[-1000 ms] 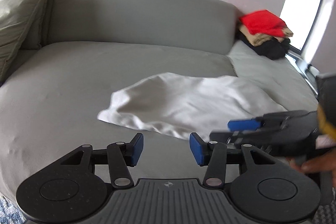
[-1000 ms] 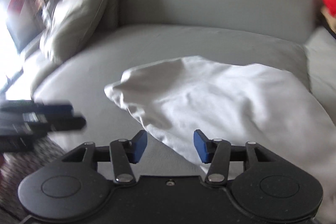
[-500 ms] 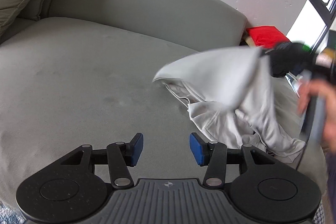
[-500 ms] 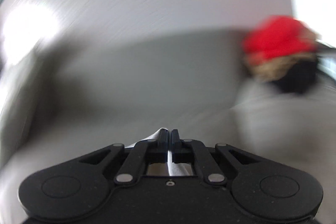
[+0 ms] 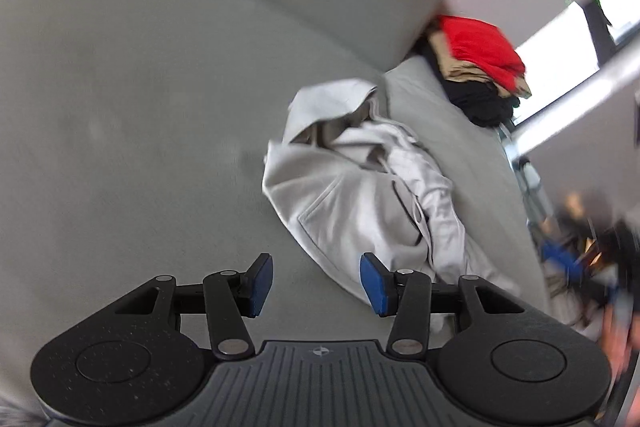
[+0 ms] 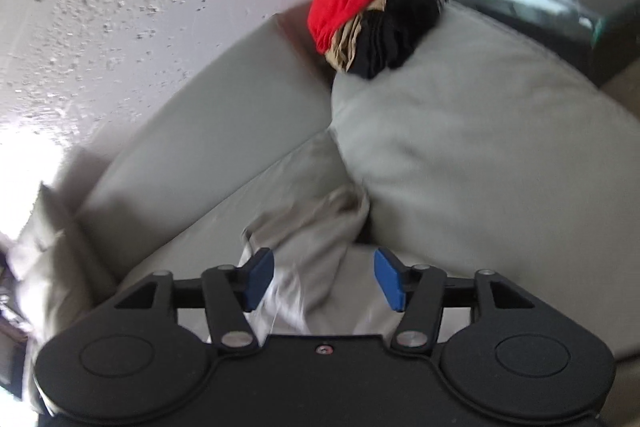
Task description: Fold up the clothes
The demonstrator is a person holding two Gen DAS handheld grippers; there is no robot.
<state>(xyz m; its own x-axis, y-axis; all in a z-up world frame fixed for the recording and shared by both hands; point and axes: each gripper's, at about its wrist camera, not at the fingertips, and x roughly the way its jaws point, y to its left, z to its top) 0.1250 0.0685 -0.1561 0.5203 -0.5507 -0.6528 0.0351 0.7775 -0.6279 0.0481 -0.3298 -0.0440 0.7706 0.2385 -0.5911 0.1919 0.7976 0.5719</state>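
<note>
A pale grey-white garment (image 5: 360, 187) lies crumpled on the grey sofa seat (image 5: 120, 127), by the seam between two cushions. My left gripper (image 5: 316, 285) is open and empty, just in front of the garment's near edge. My right gripper (image 6: 324, 279) is open above the same garment (image 6: 312, 227), which lies loose between and below its fingers, not held. The right gripper shows blurred at the right edge of the left wrist view (image 5: 560, 259).
A pile of red, tan and black clothes (image 5: 480, 71) sits at the sofa's far corner by the window; it also shows in the right wrist view (image 6: 372, 3). A pillow (image 6: 44, 247) lies at the sofa's left end. The backrest (image 6: 224, 131) runs behind.
The right gripper was shut on the garment and lifting it half a second ago; now it is open and the garment lies crumpled on the sofa. Both cameras have swung toward the right.
</note>
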